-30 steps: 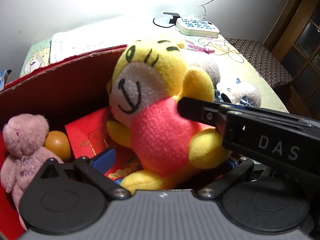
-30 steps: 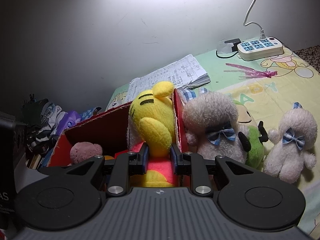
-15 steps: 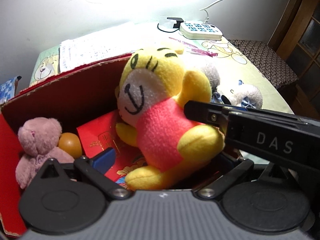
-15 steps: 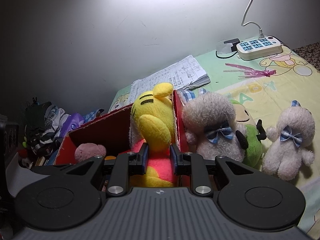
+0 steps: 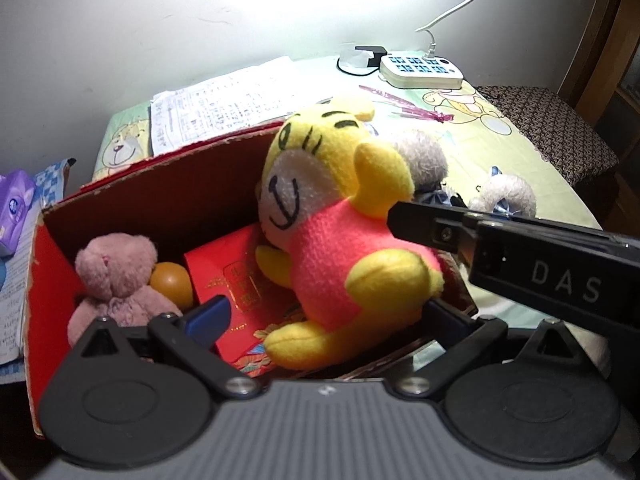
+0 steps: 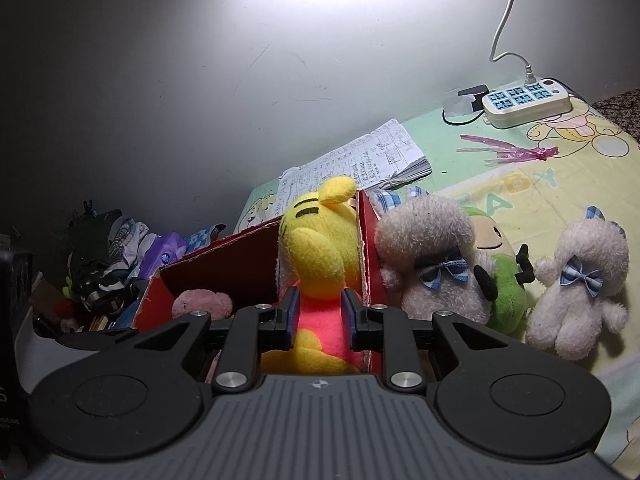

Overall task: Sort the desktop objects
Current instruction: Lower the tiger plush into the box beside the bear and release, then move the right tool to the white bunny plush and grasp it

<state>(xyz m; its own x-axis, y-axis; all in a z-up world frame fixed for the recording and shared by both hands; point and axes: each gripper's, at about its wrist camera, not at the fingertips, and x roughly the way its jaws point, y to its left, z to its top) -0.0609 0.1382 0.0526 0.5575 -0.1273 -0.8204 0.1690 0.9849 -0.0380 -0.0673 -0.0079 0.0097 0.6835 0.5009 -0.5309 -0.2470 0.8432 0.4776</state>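
Cartoon-print tablecloth (image 6: 520, 196) carries red box (image 5: 168, 184), papers (image 6: 360, 160), power strip (image 6: 526, 102), 3 plush toys (image 6: 430, 256).

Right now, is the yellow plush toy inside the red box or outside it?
Inside. The yellow plush toy sits in the red box, right gripper shut on its body.

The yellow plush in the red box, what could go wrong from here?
1. The right gripper pinches only the soft body of the yellow plush, so it could slip free.
2. The plush leans against the red box wall; pulling away may drag or tip the box.
3. The grey plush presses on that wall from outside and could be knocked over.
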